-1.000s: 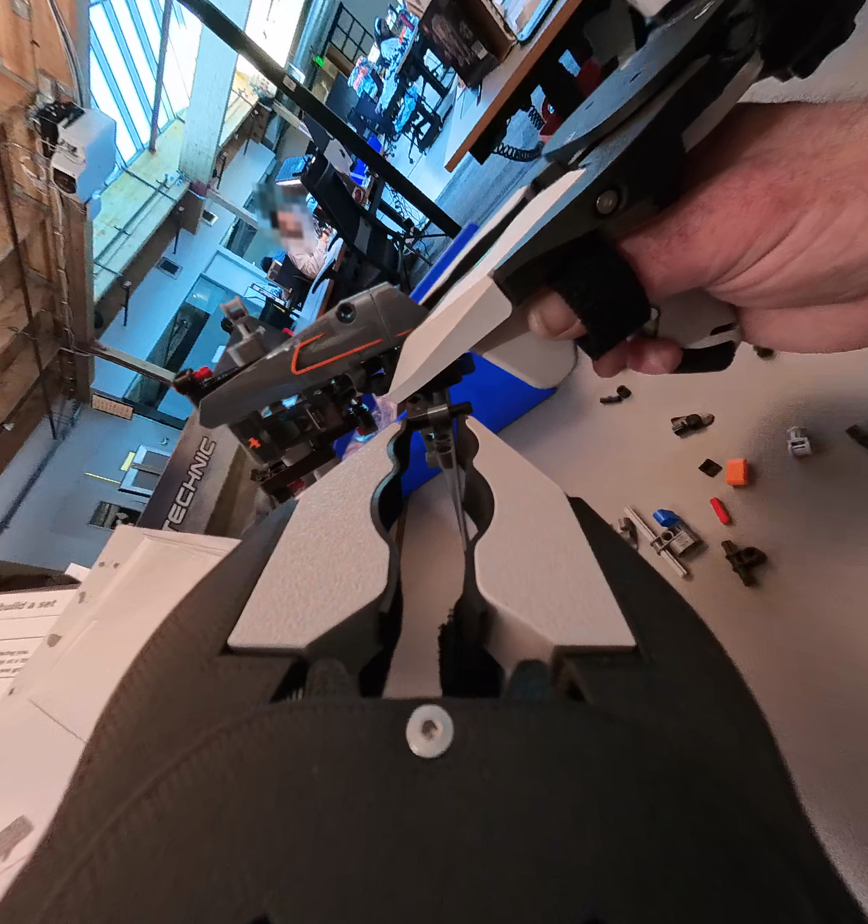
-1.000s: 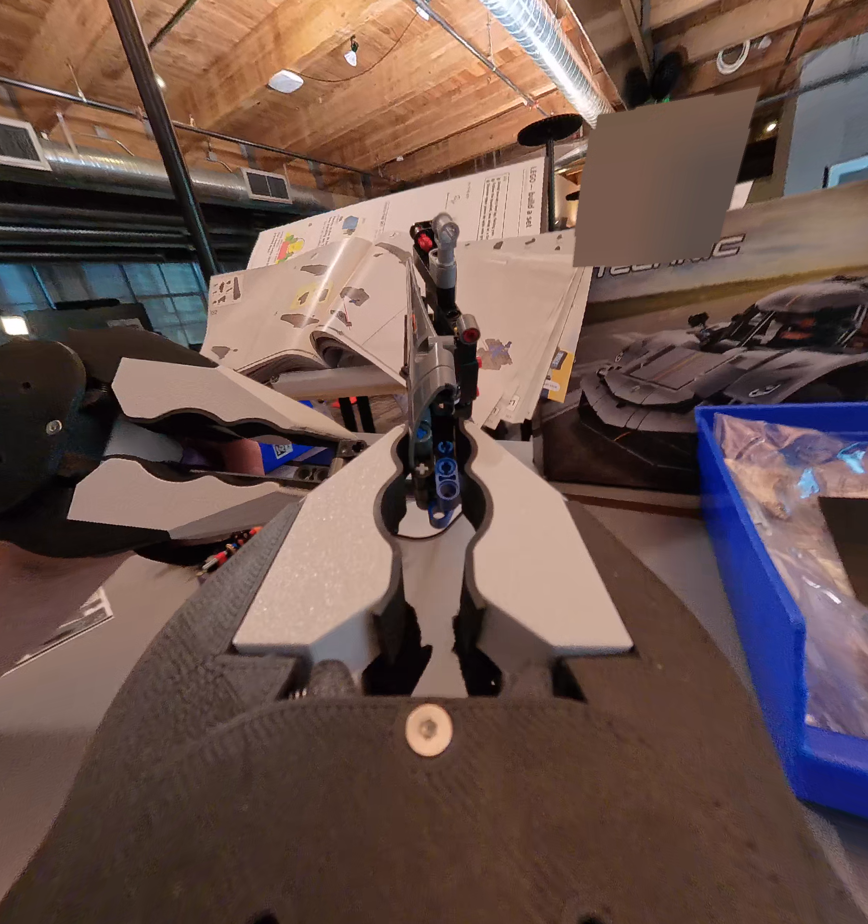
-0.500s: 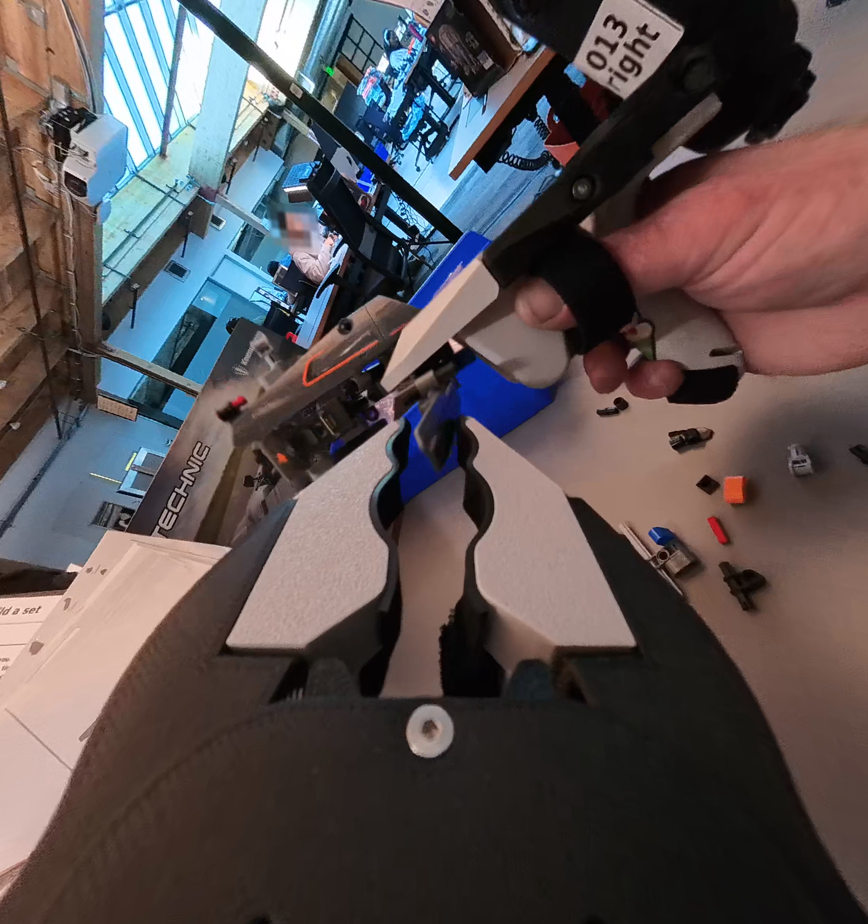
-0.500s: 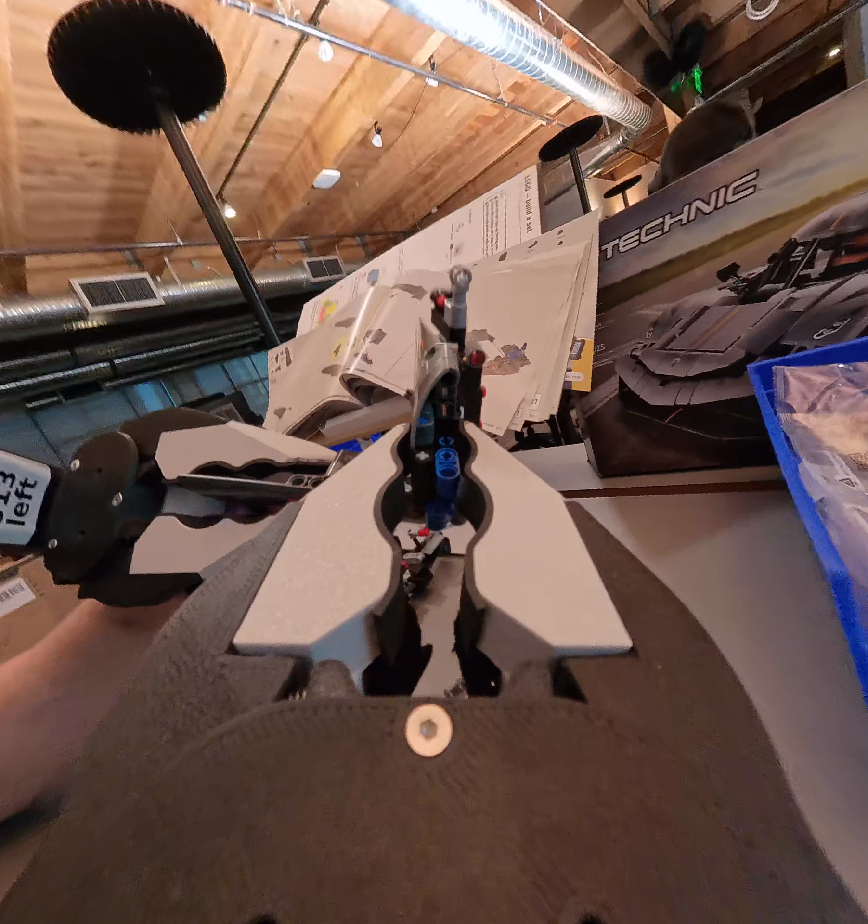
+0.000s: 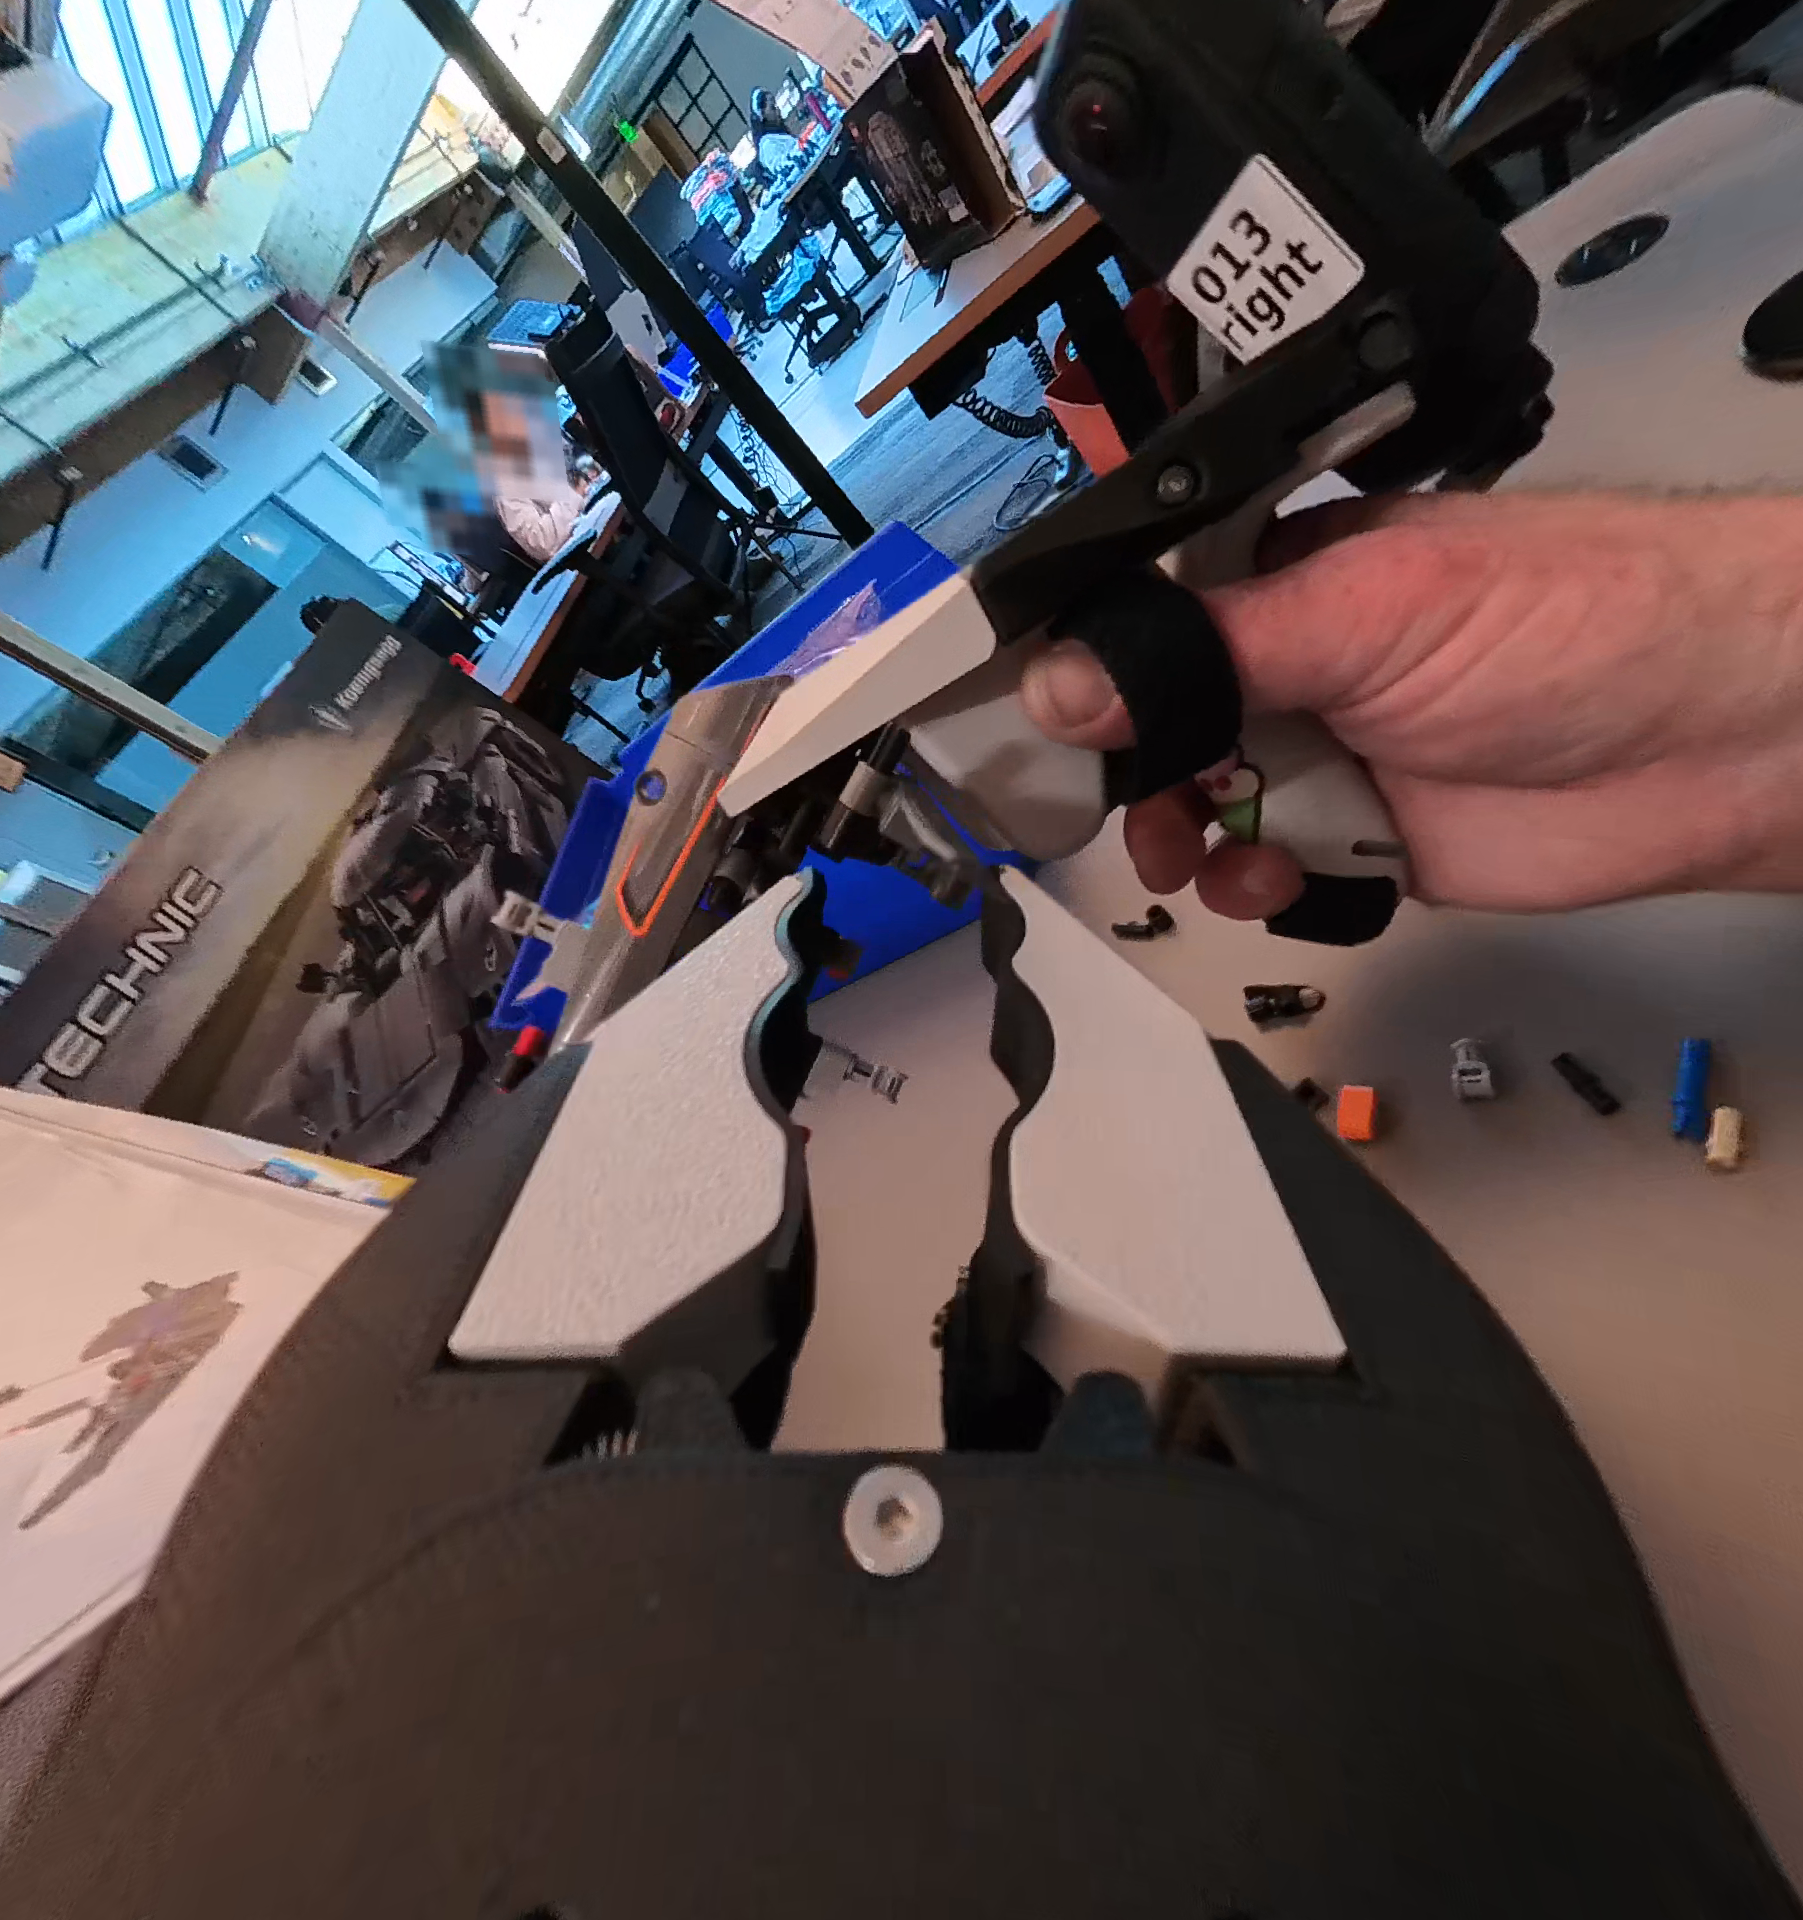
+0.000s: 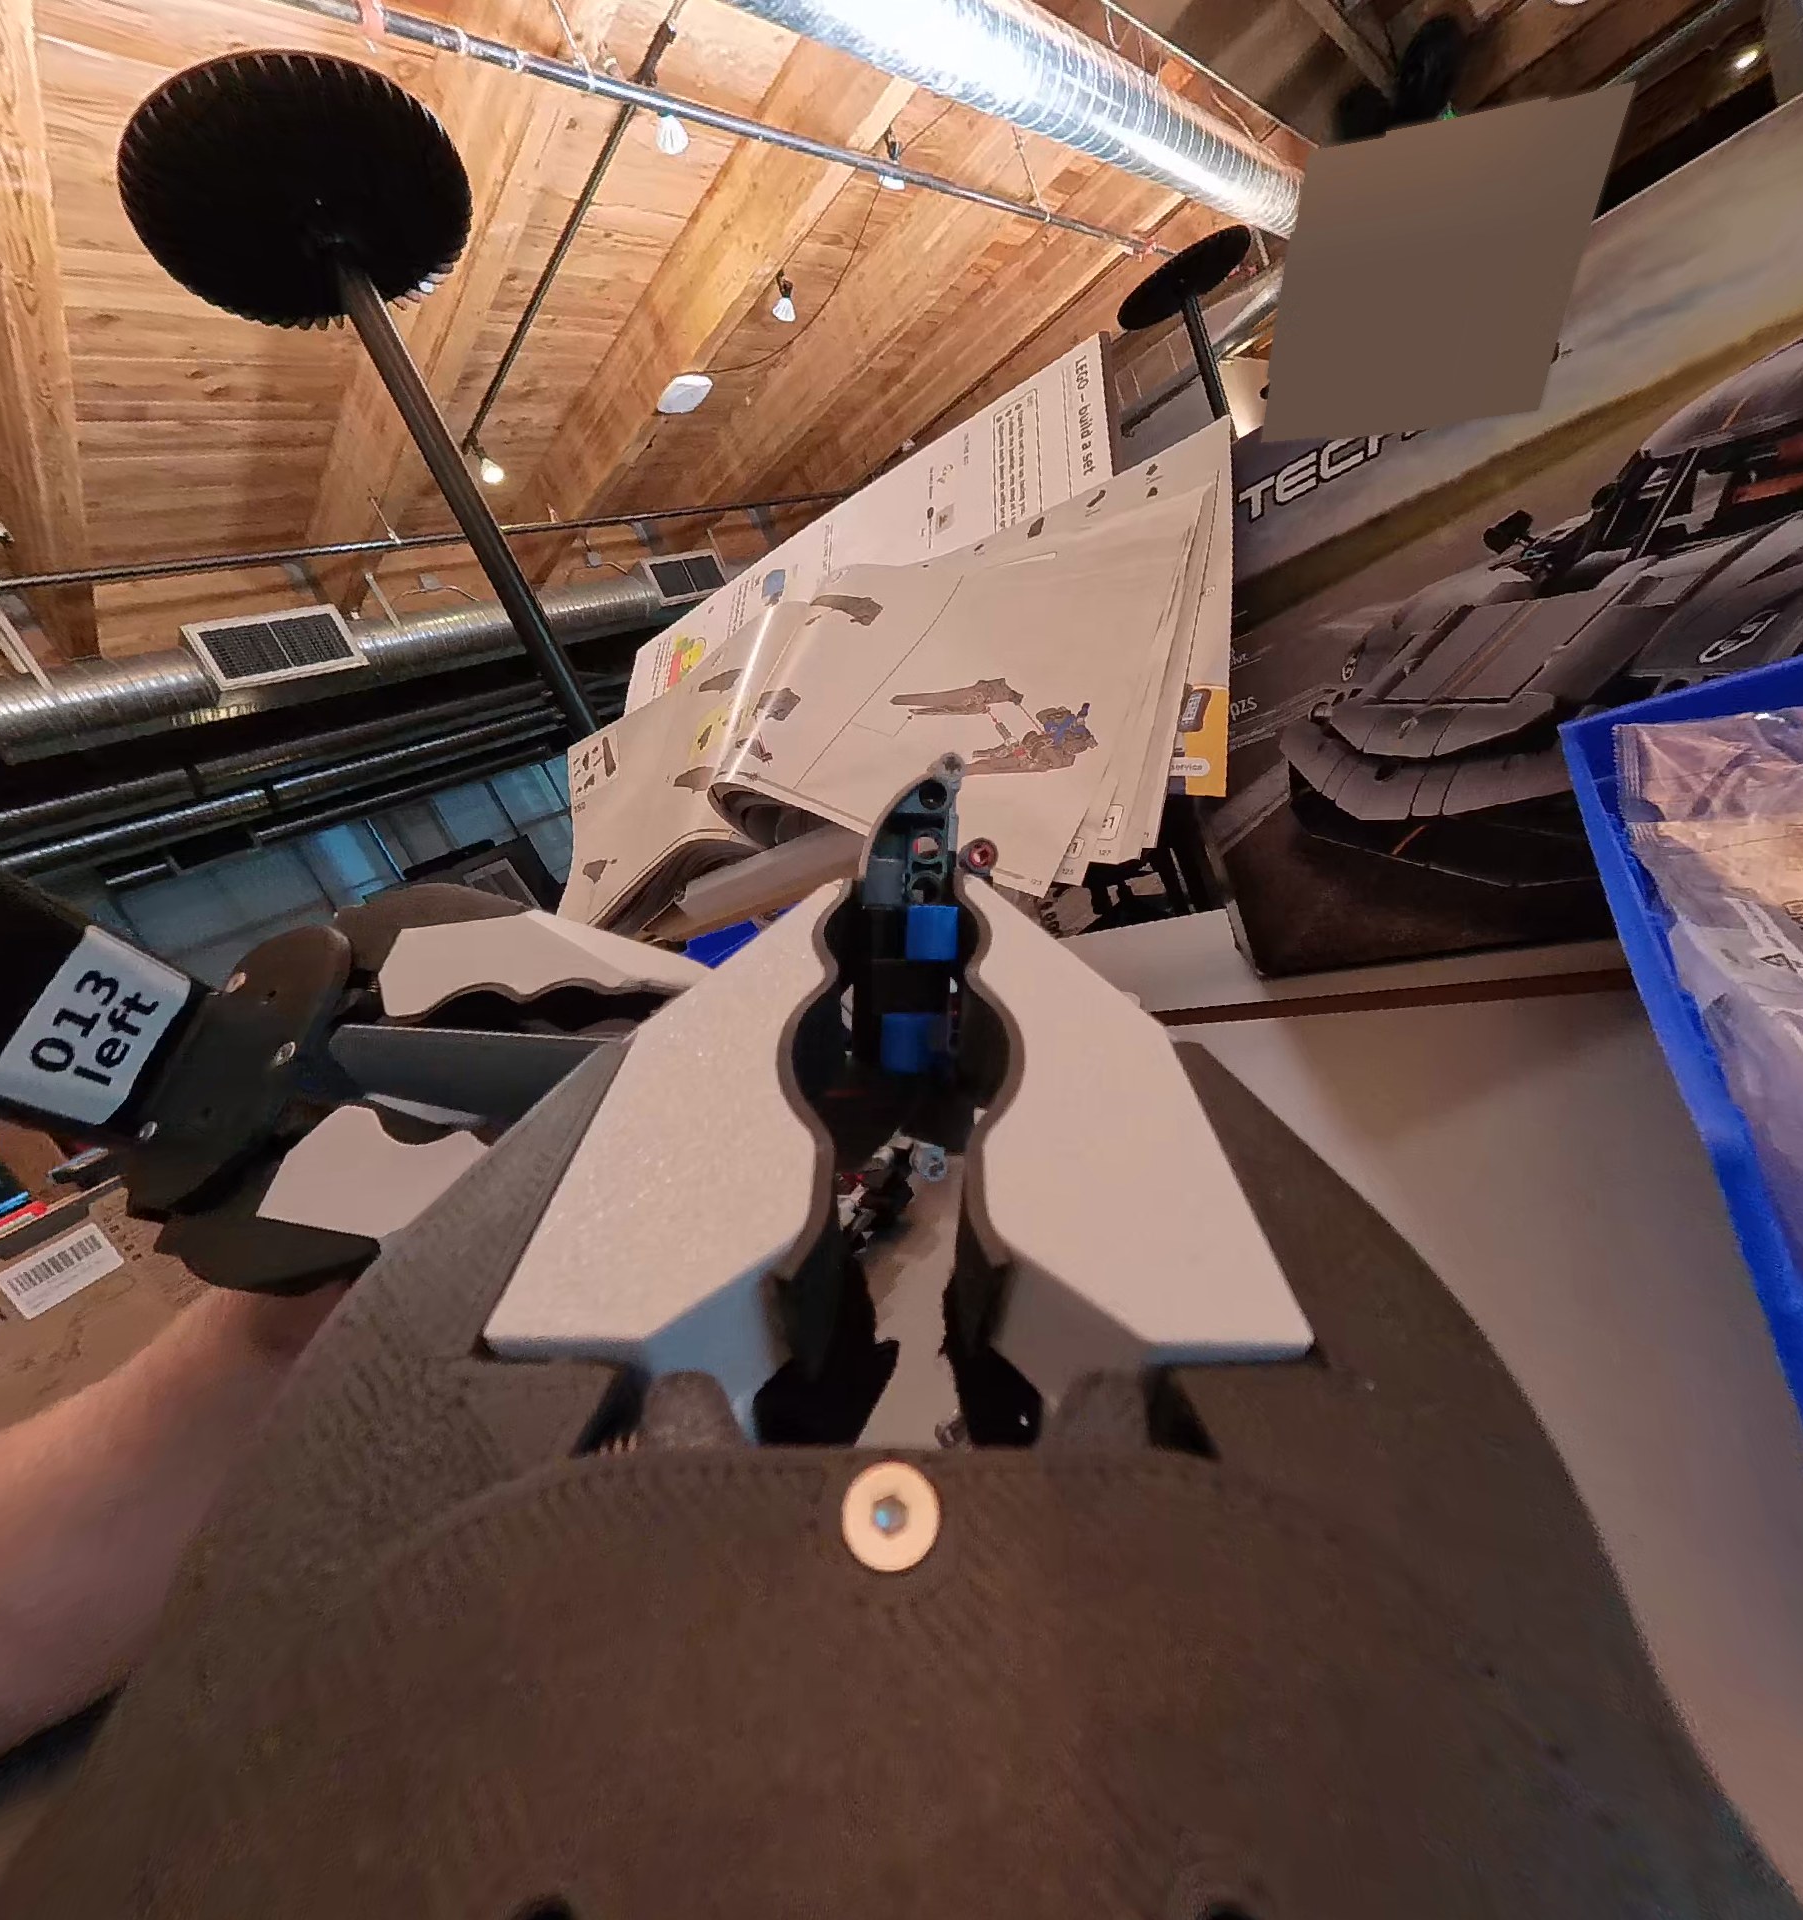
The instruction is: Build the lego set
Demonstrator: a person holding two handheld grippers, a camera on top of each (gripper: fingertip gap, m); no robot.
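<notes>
My right gripper point(image 6: 909, 935) is shut on a partly built lego assembly point(image 6: 918, 883), a dark frame with blue pins, and holds it above the table. In the left wrist view the assembly point(image 5: 668, 821) shows a grey panel with an orange line, clamped in the right gripper point(image 5: 824, 790) in a person's hand. My left gripper point(image 5: 897, 894) is open and empty, its tips just below and in front of the assembly. It also shows in the right wrist view point(image 6: 564, 1049), to the left of the assembly. A small grey piece point(image 5: 861, 1075) lies on the table beyond the left fingers.
Loose pieces lie on the table at right, among them an orange one point(image 5: 1356, 1110), a blue one point(image 5: 1692, 1070) and black pins point(image 5: 1585, 1083). A blue bin point(image 6: 1707, 1039) with plastic bags stands at the right. The set's box point(image 6: 1499, 675) and an open instruction booklet point(image 6: 928, 675) stand behind. One gripper's finger ends stand about 5 cm off the other's.
My left gripper has opened wider, and the small dark piece it held is no longer between its fingers. The right gripper has swung the assembly round and tilted upward.
</notes>
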